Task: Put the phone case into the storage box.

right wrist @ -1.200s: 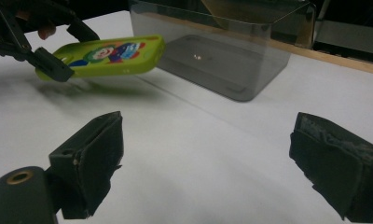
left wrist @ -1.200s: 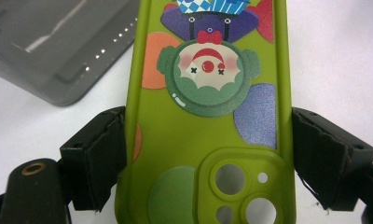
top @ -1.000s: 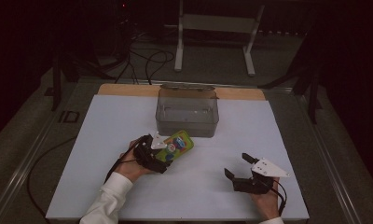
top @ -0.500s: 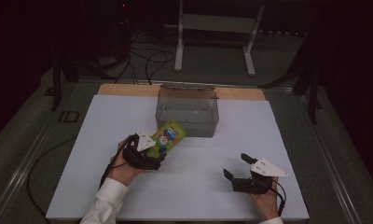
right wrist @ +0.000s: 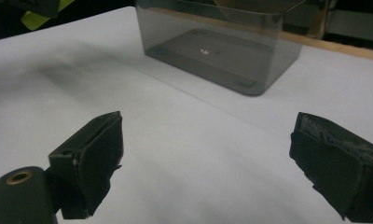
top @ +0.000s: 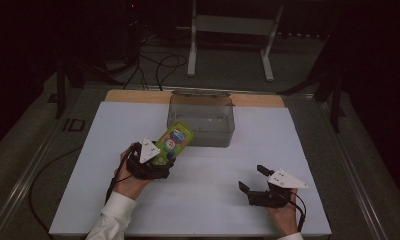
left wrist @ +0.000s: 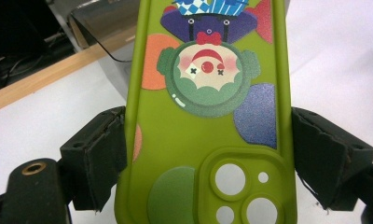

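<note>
left claw [top: 164, 159] clamps green phone case [top: 173, 143] above tabletop [top: 213, 200], near clear bin [top: 202, 120] | right claw [top: 252, 179] wide, empty | risk: slick case slips from edge-only grip, or clips bin rim

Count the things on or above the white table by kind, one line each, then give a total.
Green phone case with a clown print, held in the left tongs: 1
Clear grey plastic box, empty: 1
Hand-held black tongs, left shut on the case, right open: 2
Total: 4
</note>
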Demonstrator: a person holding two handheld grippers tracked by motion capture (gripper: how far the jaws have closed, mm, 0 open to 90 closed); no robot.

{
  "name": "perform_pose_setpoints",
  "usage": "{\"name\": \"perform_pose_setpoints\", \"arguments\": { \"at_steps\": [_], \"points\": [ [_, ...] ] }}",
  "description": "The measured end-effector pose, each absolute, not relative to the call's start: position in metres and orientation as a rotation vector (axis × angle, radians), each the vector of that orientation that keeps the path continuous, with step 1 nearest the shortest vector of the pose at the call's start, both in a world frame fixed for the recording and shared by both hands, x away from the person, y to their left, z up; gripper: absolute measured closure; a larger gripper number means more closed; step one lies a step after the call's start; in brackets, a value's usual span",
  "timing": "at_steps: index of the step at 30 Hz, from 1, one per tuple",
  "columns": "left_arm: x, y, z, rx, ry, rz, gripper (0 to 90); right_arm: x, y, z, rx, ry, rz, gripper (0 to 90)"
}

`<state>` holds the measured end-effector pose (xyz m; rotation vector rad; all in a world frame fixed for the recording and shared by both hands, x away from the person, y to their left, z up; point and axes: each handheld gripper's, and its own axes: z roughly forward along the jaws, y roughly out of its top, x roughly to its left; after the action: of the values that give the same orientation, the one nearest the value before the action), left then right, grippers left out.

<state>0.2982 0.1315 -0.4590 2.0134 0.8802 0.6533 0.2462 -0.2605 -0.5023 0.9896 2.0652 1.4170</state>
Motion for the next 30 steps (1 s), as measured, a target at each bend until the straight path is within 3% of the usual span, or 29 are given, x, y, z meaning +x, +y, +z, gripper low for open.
{"name": "perform_pose_setpoints", "arguments": {
  "at_steps": [16,30],
  "points": [
    [0.293,0.142,-0.451,1.903,0.915,0.741,16.1,0.251,-0.262,-0.499,1.033,2.065,1.459,9.6],
    [0.29,0.144,-0.45,1.851,0.941,0.768,16.1,0.269,-0.243,-0.474,1.053,2.075,1.495,9.6]
  ]
}}
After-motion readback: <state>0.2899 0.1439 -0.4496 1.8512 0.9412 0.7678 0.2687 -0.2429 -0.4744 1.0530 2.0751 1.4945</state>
